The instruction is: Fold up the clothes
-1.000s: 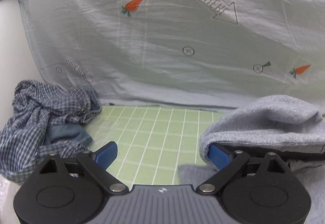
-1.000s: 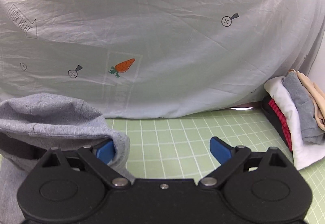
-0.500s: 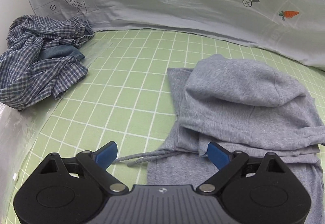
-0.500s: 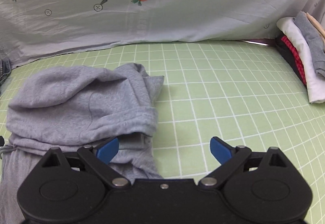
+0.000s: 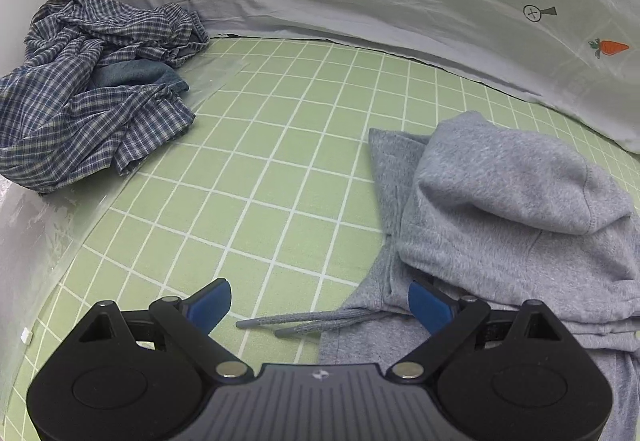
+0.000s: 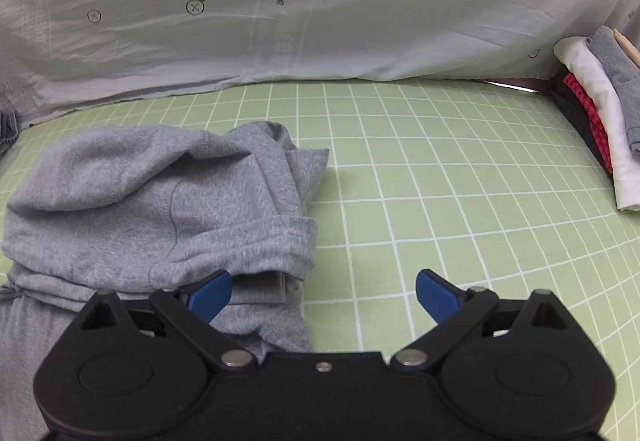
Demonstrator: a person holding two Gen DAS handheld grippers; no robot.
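Note:
Grey sweatpants [image 5: 516,209] lie on the green grid mat [image 5: 256,169], folded over on themselves with the upper layer bunched; they also show in the right wrist view [image 6: 160,209]. Their drawstring ends [image 5: 296,323] trail left onto the mat. My left gripper [image 5: 320,307] is open and empty, above the drawstrings at the pants' left edge. My right gripper [image 6: 324,295] is open and empty, at the pants' right edge, its left finger [image 6: 210,295] over the fabric.
A crumpled blue plaid shirt [image 5: 88,89] lies at the mat's far left. A stack of folded clothes [image 6: 596,121] sits at the far right. A pale printed sheet [image 6: 320,1] hangs along the back of the mat.
Both grippers let go of the grey fabric, which dropped folded onto the pants. Both have pulled back and up, so the views now look down on the mat.

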